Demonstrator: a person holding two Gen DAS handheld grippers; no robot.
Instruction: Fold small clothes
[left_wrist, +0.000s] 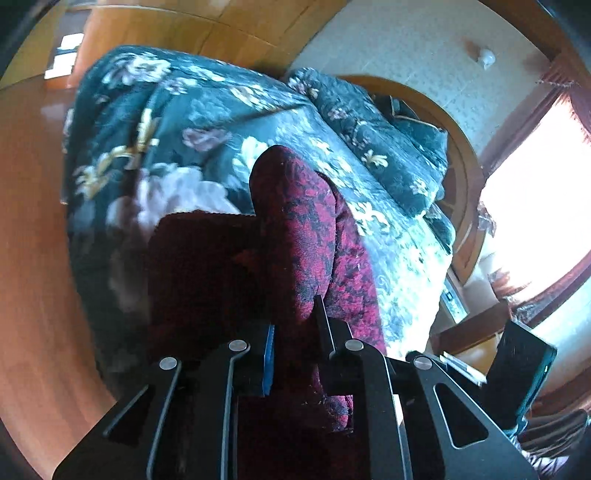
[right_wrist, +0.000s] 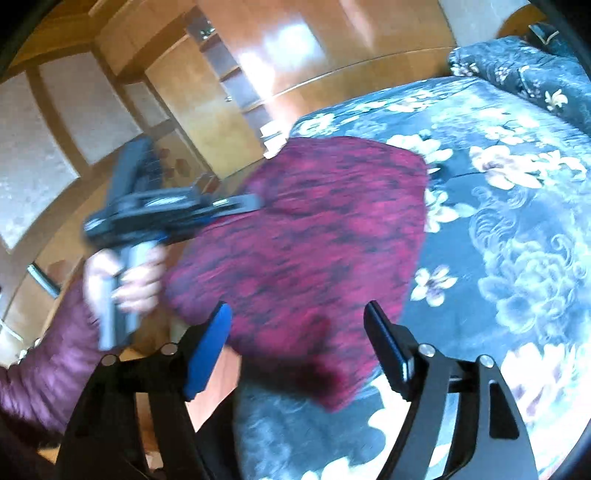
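Here the left gripper pinches the red garment to lift its edge for folding over the bed; the right gripper, lower centre, stands released.

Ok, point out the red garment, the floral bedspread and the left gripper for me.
red garment (right_wrist: 314, 236), right wrist view, middle of the lifted cloth.
floral bedspread (right_wrist: 517, 229), right wrist view, bare flowered part right of the cloth.
left gripper (right_wrist: 255, 201), right wrist view, fingertips pinching the cloth's edge.

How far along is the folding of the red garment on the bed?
Done: nothing neatly folded yet. In hand: the left hand-held gripper pinches the red garment, lifting it off the floral bedspread; the right hand-held gripper is open, holding nothing. Left: fold and flatten it.
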